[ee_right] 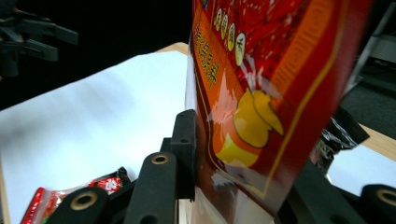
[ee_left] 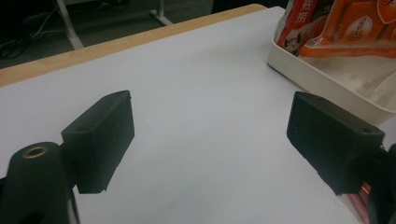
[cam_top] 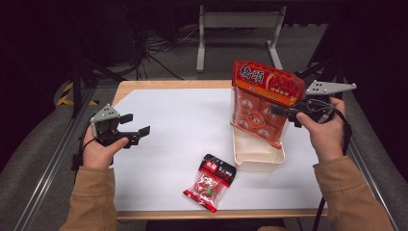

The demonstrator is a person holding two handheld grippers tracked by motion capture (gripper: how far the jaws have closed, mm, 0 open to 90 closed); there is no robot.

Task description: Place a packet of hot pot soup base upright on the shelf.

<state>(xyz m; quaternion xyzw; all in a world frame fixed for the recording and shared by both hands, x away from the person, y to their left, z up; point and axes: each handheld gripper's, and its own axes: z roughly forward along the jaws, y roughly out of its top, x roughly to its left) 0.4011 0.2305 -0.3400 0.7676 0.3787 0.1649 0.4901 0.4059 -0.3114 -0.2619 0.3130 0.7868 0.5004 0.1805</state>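
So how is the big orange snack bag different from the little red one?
The big orange snack bag is much larger and hangs upright in the right gripper over the cream tray; the little red snack packet lies flat on the white table, untouched. Both are sealed, with clear windows.

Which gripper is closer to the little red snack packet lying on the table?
Left. The left gripper hovers open, up and to the left of the small red snack packet. The right gripper is farther off, clamped on the big orange bag over the cream tray.
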